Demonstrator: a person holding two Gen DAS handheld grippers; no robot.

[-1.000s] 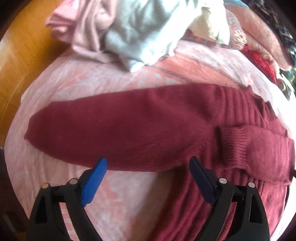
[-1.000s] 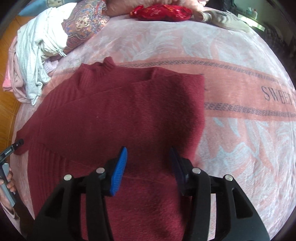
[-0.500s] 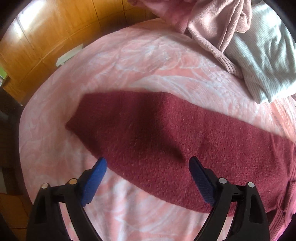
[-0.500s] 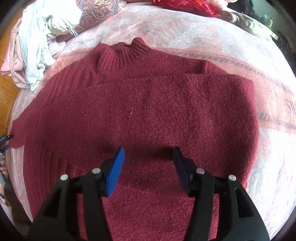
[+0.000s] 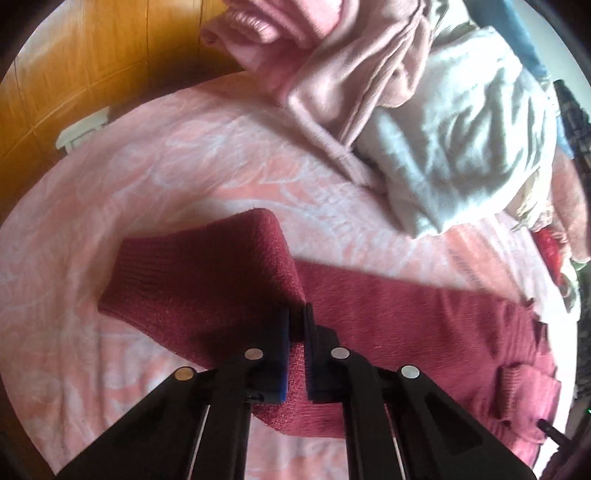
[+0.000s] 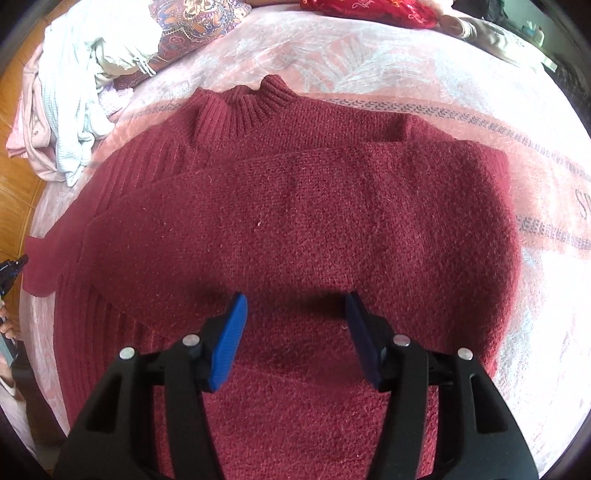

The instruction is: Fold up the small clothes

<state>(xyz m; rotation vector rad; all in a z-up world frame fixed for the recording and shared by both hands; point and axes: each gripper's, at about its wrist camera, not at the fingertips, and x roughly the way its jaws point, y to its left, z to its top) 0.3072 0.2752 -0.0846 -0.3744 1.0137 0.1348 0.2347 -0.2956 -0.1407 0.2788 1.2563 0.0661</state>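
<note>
A dark red knit sweater [image 6: 303,206] lies flat on the pink bedspread [image 6: 369,55], collar at the far side, its right sleeve folded across the chest. My right gripper [image 6: 295,314] is open and empty, hovering over the sweater's lower middle. In the left wrist view my left gripper [image 5: 295,321] is shut on the sweater's left sleeve [image 5: 199,284] near the cuff, and the cuff end is lifted and bunched above the bedspread [image 5: 147,177].
A pile of pink and pale grey clothes [image 5: 406,92] lies at the far side; it also shows in the right wrist view [image 6: 70,96] by a patterned pillow [image 6: 192,22]. A red cloth [image 6: 369,9] lies at the bed's far end. Wooden floor [image 5: 74,74] borders the bed.
My left gripper moved out along the sleeve to the cuff end and closed on it, lifting it. My right gripper moved a little closer over the sweater, still open.
</note>
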